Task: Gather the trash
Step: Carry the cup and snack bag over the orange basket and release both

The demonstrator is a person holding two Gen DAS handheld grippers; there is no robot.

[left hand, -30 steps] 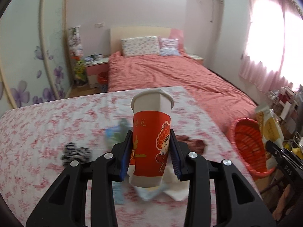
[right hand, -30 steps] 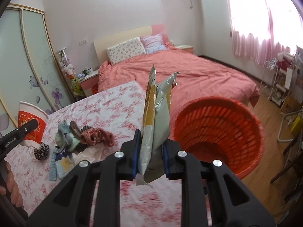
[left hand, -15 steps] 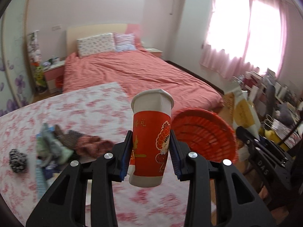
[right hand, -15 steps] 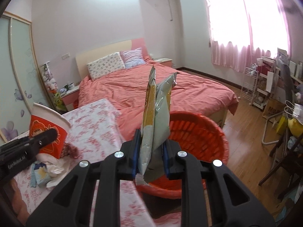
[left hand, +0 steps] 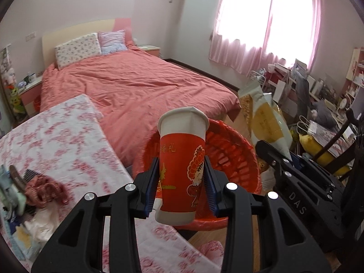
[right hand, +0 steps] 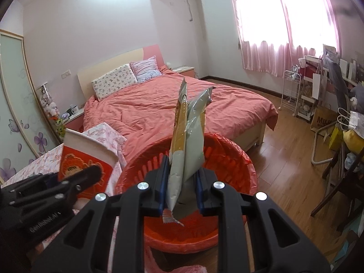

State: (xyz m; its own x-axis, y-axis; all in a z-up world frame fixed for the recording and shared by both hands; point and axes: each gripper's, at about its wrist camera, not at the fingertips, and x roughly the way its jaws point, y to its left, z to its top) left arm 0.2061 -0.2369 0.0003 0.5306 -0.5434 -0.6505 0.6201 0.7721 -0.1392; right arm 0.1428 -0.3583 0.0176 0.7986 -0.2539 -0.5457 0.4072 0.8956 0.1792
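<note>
The left gripper [left hand: 180,184] squeezes a red cup [left hand: 182,168], held upright. The right gripper [right hand: 180,185] pinches a snack bag [right hand: 186,145]. The red bin [right hand: 227,157] sits just past both, at 12 o'clock. If the cup drops too soon, it could hit the rim and roll onto the floor. The light bag could flutter out sideways.
</note>
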